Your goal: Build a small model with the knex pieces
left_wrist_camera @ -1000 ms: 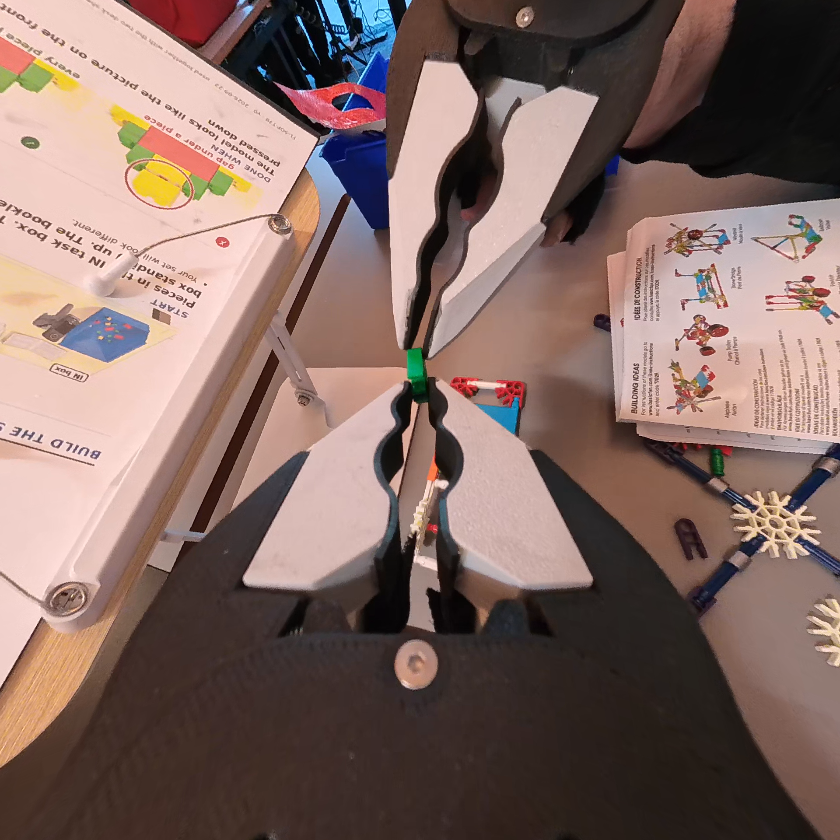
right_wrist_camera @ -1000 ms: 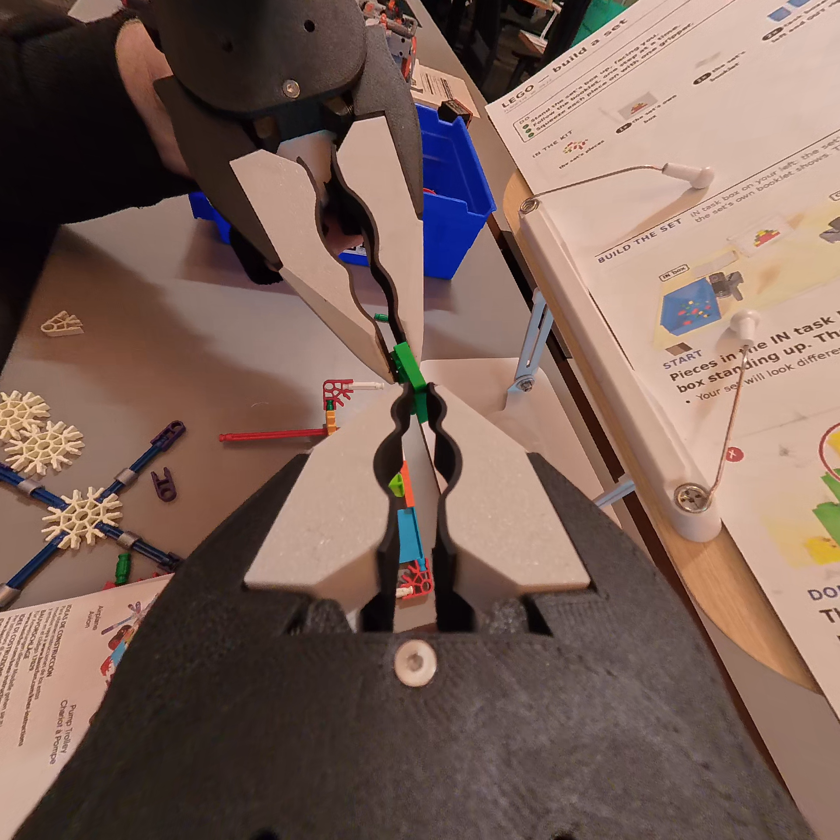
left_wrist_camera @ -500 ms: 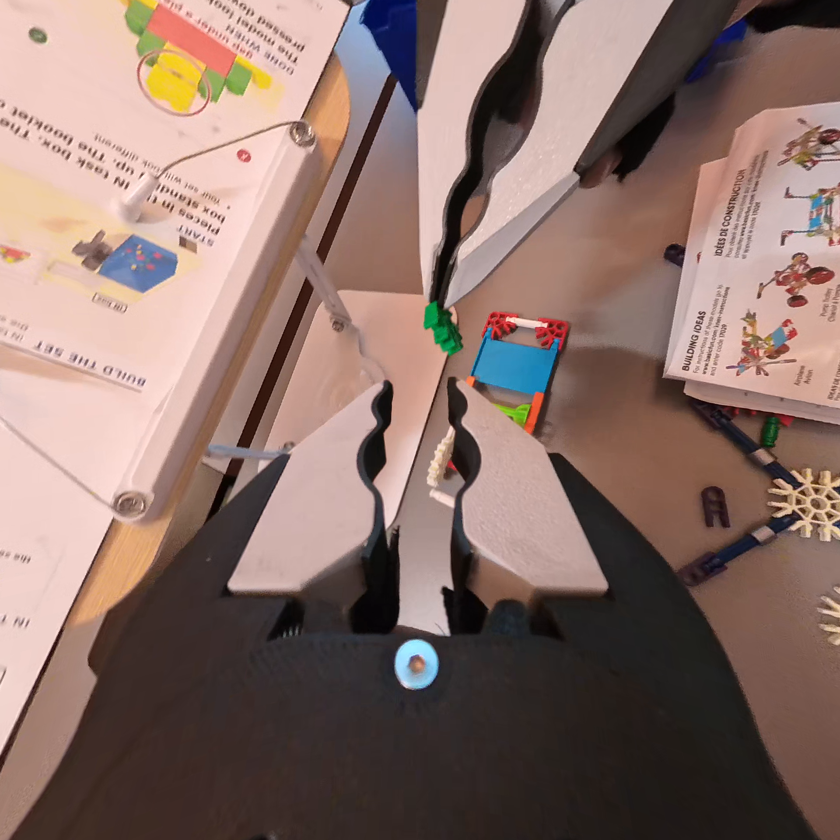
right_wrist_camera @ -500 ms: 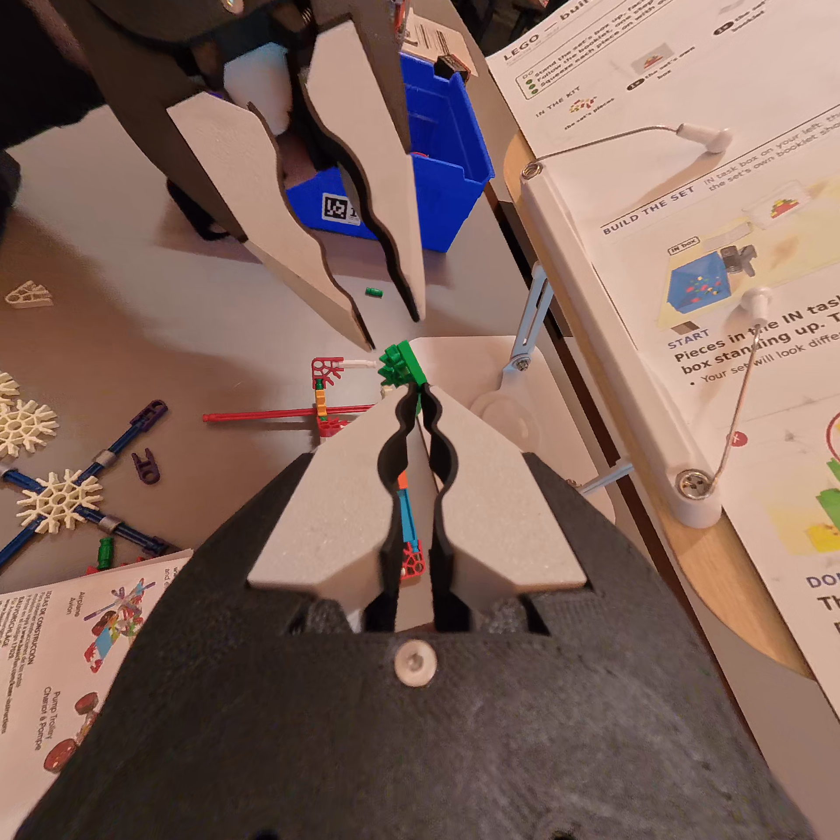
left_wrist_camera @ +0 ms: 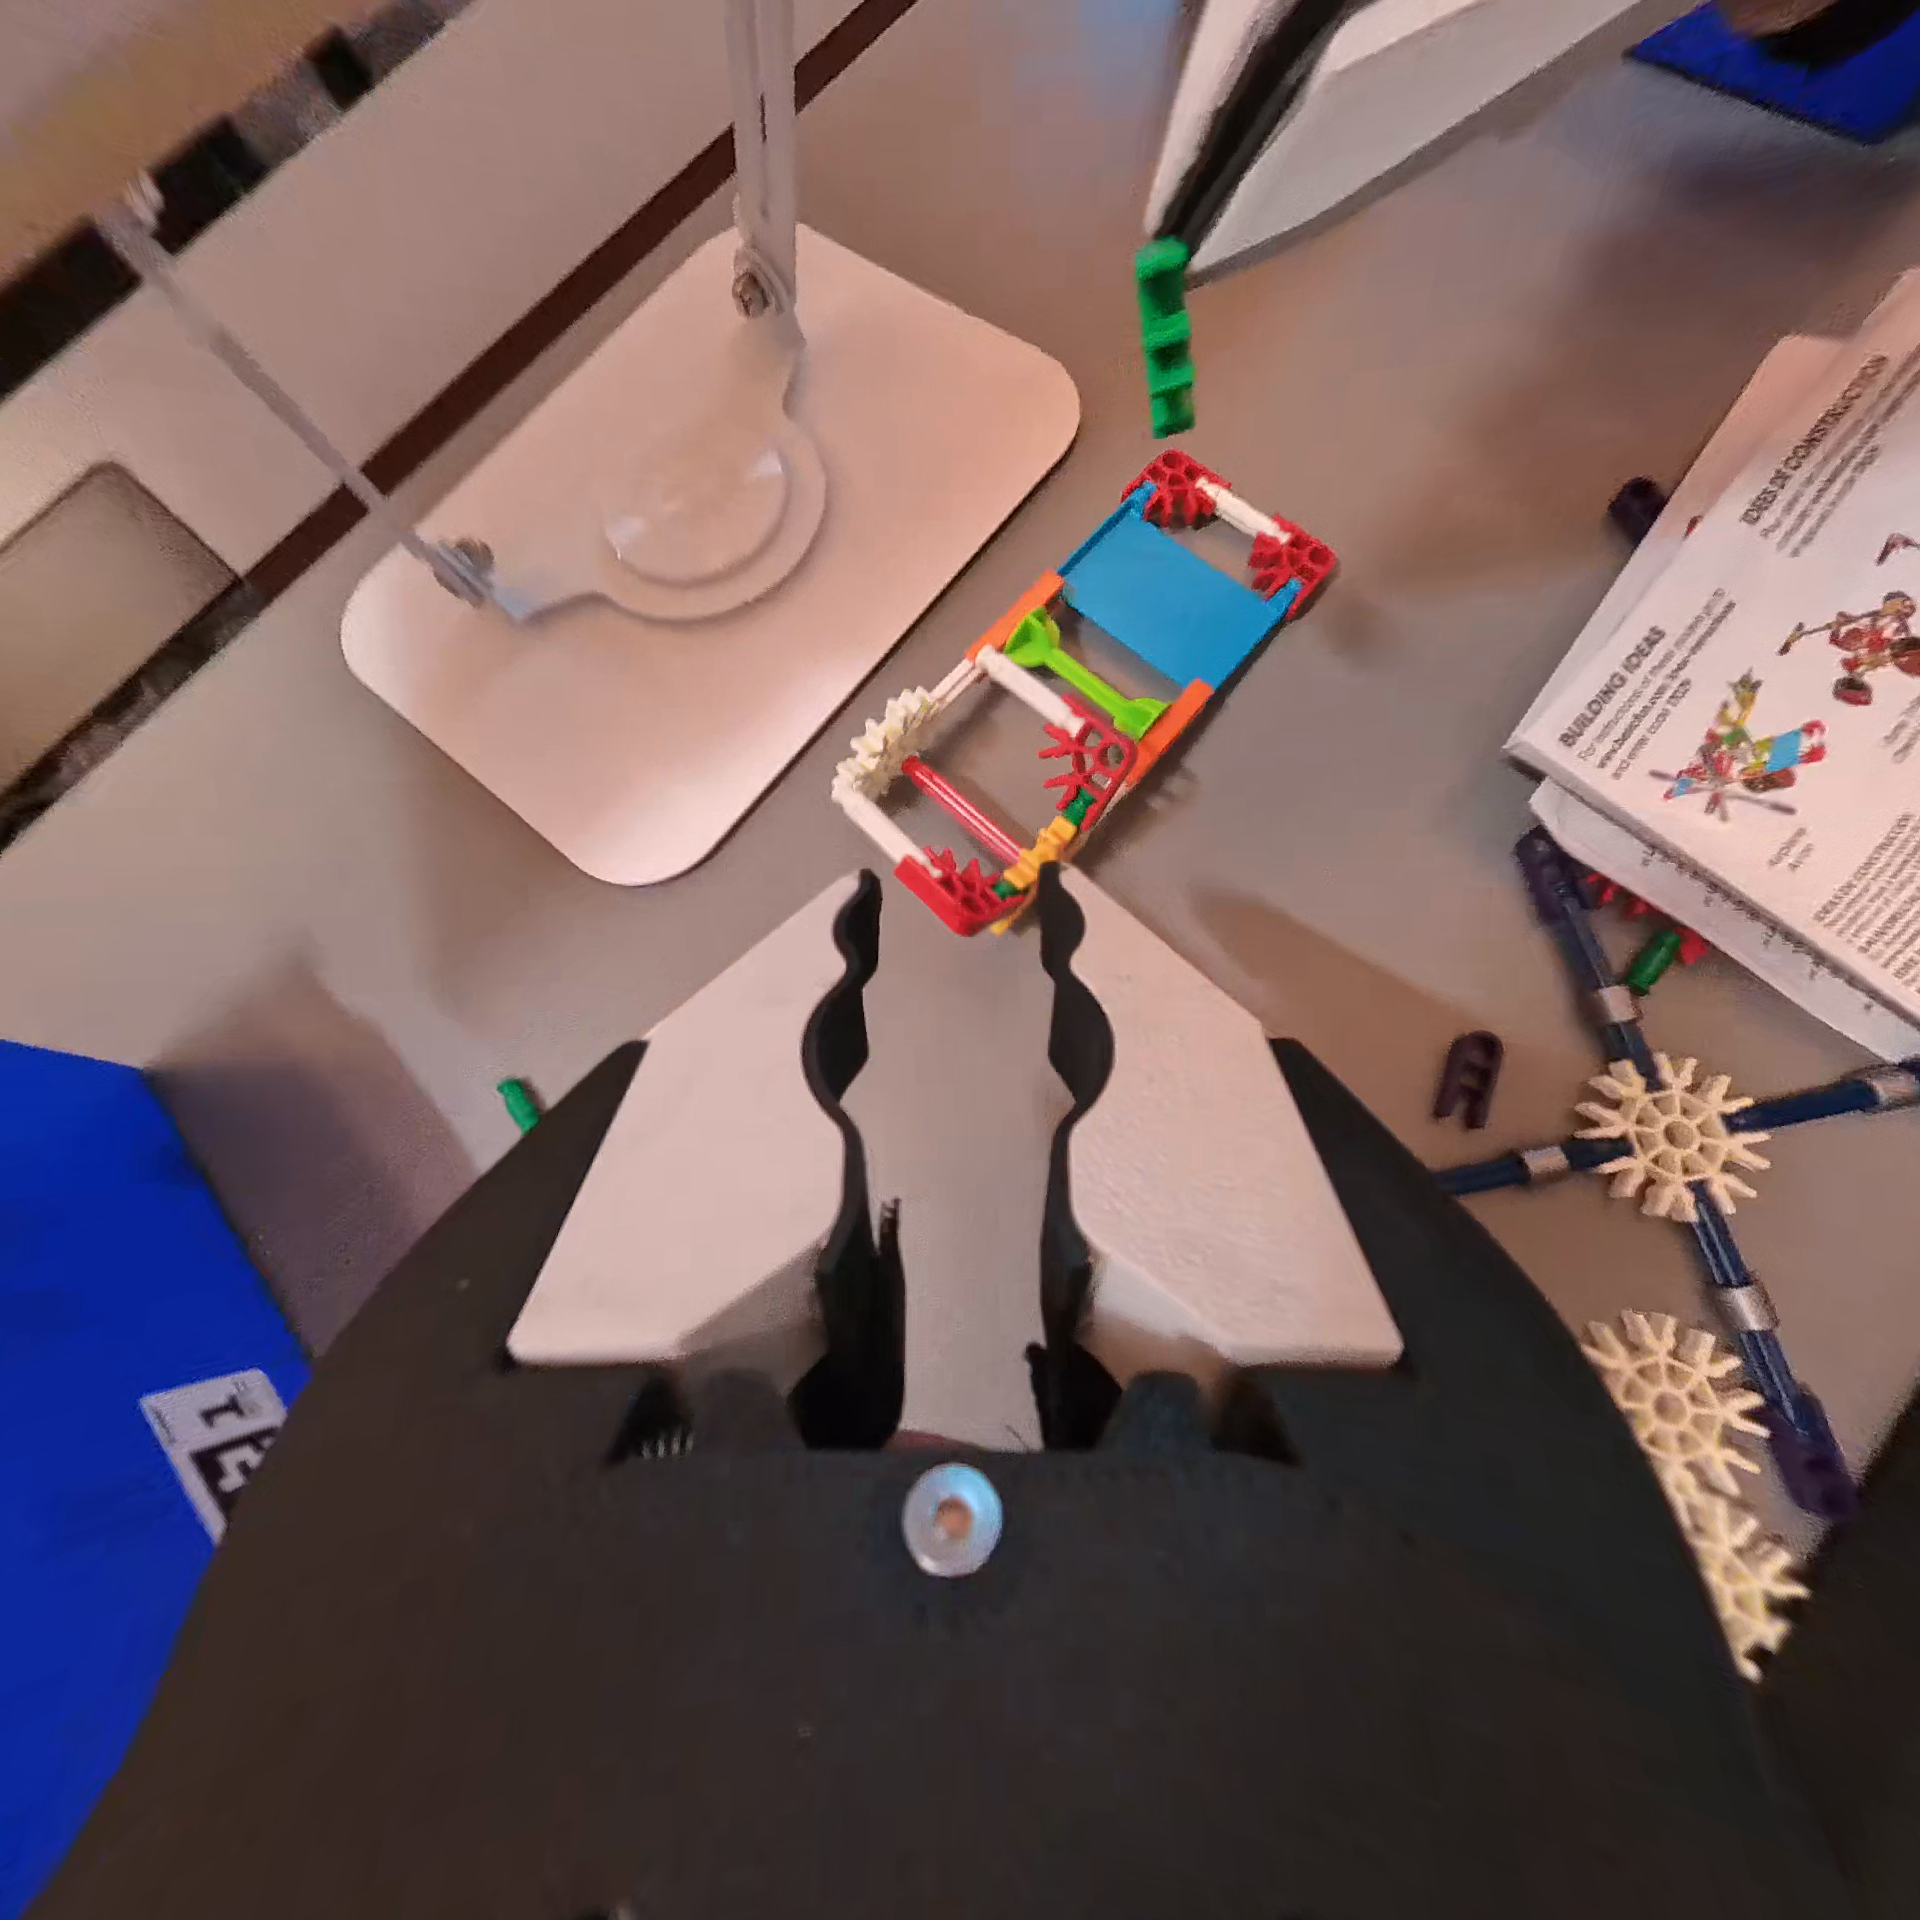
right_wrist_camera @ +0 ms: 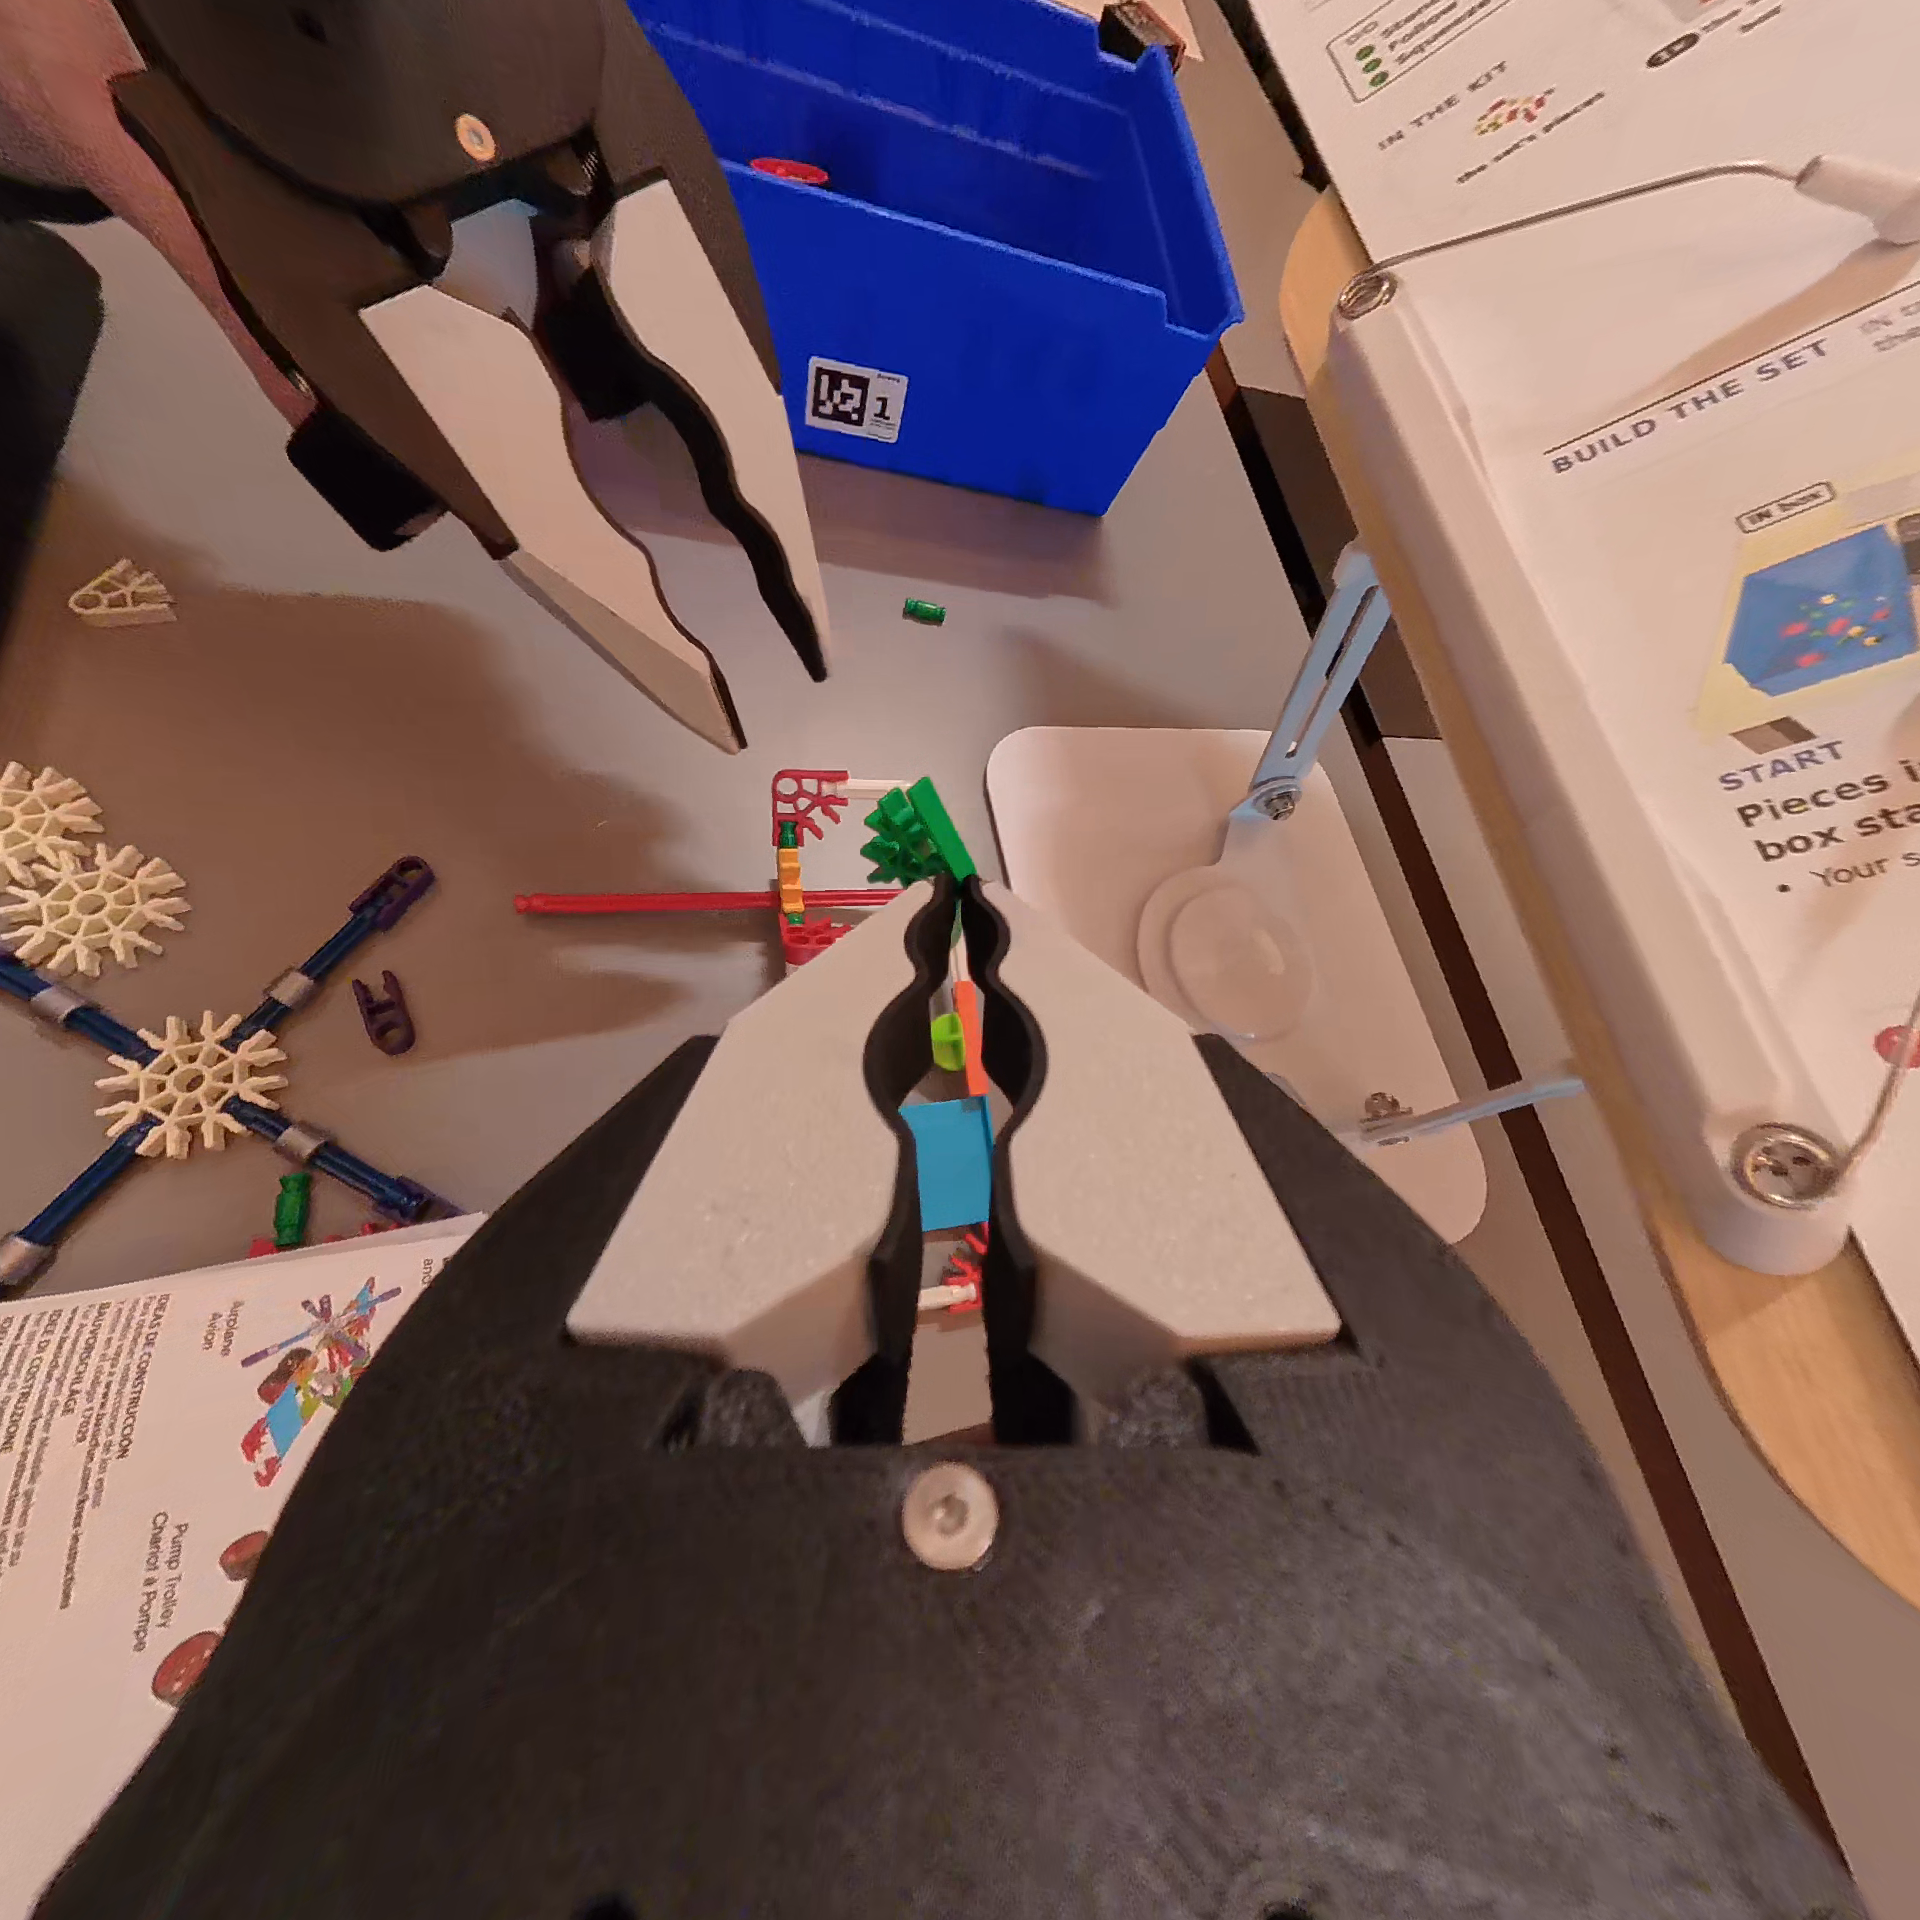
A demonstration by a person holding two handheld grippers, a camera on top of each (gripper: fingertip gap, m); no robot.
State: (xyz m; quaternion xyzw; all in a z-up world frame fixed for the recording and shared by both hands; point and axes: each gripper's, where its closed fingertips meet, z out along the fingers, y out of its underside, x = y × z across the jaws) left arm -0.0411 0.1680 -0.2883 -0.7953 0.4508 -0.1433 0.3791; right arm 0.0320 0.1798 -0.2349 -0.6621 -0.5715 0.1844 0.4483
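While the right gripper (right_wrist_camera: 951,894) pinches a small green toothed plastic connector (right_wrist_camera: 914,831) at its tips, the left gripper (left_wrist_camera: 951,894) hangs apart and empty above the near end of a colourful rod-and-connector frame (left_wrist_camera: 1081,686) lying flat on the grey table (left_wrist_camera: 1299,260), with the connector not joined to it.

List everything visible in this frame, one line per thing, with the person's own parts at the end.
green connector: 1, green, pinched in the right tool's tips
model: 1, multicoloured with a blue panel, flat on the table under both tools
bin: 1, blue, back of table
stand base: 1, white, beside the model
booklet: 1, white, printed, table edge
snowflake connectors: several, cream, one joined to blue rods
purple clip: 1, loose near the rods
green rod: 1, short, loose by the bin
instruction board: 1, white, on the stand
left tool: open, empty, above the model
right tool: shut on green connector
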